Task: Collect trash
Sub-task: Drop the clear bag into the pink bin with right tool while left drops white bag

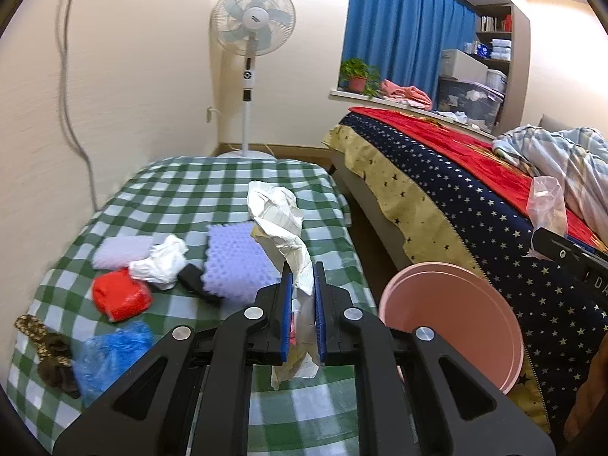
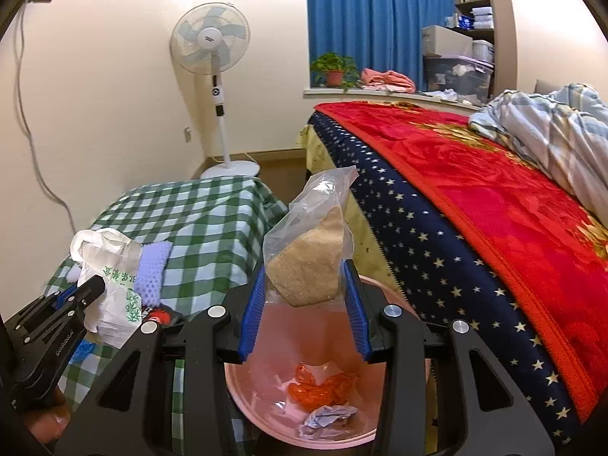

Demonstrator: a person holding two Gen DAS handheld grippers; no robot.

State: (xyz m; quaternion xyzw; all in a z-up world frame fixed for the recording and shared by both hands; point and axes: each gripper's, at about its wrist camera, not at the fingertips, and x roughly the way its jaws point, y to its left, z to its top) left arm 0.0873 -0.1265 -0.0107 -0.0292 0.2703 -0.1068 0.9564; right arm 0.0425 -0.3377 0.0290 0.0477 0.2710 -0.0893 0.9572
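Observation:
My left gripper [image 1: 303,285] is shut on a crumpled white paper bag [image 1: 279,216], which stands up above the green checked table [image 1: 197,190]. The same bag [image 2: 110,266] and left gripper [image 2: 91,285] show at the left of the right wrist view. My right gripper [image 2: 306,281] is shut on a clear plastic bag holding a brown sponge [image 2: 309,262], hanging over the pink bin [image 2: 266,421]. Orange wrapper and crumpled paper lie in the bin. In the left wrist view the pink bin [image 1: 456,292] stands right of the table, and the clear bag [image 1: 547,205] shows at the right edge.
On the table lie a purple foam sheet [image 1: 235,258], a white crumpled tissue [image 1: 161,262], a red wrapper [image 1: 121,296], a blue plastic piece [image 1: 110,353] and a brown patterned scrunchie [image 1: 45,349]. A bed with a red blanket [image 2: 494,190] borders the bin. A standing fan [image 1: 250,22] is behind.

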